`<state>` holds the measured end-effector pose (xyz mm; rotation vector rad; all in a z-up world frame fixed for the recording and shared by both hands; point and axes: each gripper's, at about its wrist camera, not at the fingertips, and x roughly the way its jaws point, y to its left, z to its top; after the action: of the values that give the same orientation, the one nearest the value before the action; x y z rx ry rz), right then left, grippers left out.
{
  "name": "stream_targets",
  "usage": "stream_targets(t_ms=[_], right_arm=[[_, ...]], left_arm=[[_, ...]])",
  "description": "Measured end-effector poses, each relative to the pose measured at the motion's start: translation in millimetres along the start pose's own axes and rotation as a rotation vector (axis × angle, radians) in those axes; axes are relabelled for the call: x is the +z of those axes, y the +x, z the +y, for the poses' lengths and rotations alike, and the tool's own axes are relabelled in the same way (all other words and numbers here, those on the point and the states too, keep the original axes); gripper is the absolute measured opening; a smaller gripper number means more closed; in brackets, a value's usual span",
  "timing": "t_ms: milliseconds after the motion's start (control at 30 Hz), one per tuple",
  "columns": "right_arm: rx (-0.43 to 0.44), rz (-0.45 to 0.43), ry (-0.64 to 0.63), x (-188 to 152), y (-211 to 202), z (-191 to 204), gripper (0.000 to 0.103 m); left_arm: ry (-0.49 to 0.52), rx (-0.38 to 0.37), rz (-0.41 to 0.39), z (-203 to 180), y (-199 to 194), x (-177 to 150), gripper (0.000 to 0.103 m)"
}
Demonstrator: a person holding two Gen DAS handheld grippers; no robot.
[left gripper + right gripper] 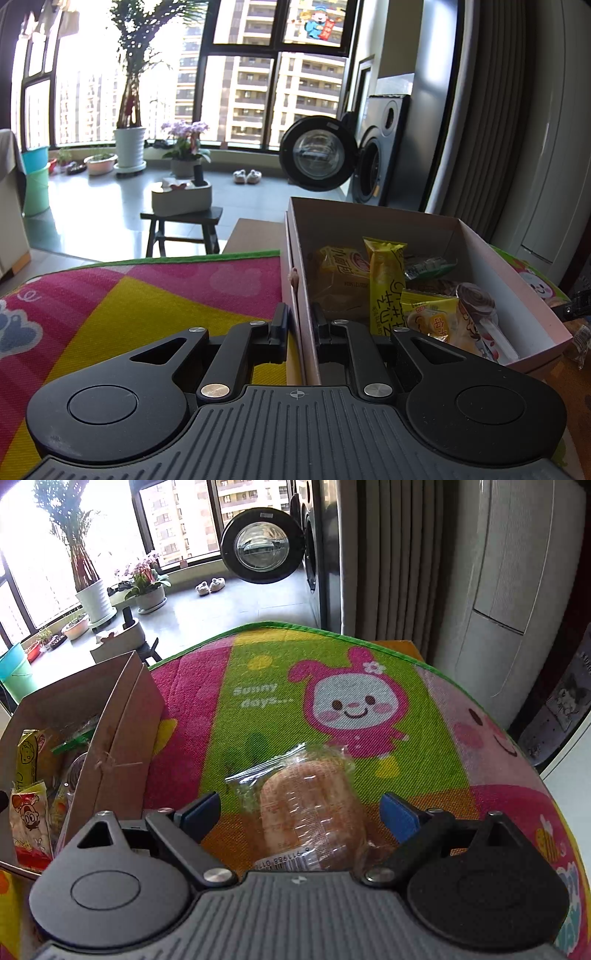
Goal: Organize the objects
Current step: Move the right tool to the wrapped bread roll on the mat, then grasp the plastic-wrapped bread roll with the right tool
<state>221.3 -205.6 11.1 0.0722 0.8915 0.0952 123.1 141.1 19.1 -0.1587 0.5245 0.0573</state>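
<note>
Through the left wrist camera we are seeing our left gripper (300,325) pinching the near wall of the cardboard box (517,280), one finger outside and one inside, jaws closed on it. The box is sitting on the colourful play mat (147,295) and is holding several snack packets (386,284). Through the right wrist camera we are seeing our right gripper (301,808) standing wide open, its blue pads (397,812) straddling a wrapped bread roll (306,812) lying on the mat, pads not touching it. The box is standing just to the left.
</note>
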Motion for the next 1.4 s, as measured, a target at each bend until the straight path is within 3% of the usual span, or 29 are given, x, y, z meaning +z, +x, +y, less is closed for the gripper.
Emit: stream_targets(t_ms=[67,133,333,567,700,933,1400], right_arm=[[-0.013,0.008,-0.025,-4,1,7,0.084],[-0.037,0.024,-0.049,-8,-1,12,0.064],[-0.073,0.041,-0.033,-26,-20,1,0.060],[-0.058,0.066,-0.032,-70,-59,-6,0.060],[-0.022,0.074,-0.039,-102,-84,-3,0.064],[-0.007,0.057,-0.074,-139,-95,8,0.103],[-0.042,-0.071,-0.070,-167,-100,13,0.103]], left_arm=[[0.000,0.000,0.000,0,0,0,0.014],[0.000,0.000,0.000,0,0,0,0.014],[0.000,0.000,0.000,0,0,0,0.014],[0.000,0.000,0.000,0,0,0,0.014],[0.001,0.001,0.000,0,0,0,0.014],[0.000,0.000,0.000,-1,0,0,0.014],[0.001,0.001,0.000,-1,0,0,0.014]])
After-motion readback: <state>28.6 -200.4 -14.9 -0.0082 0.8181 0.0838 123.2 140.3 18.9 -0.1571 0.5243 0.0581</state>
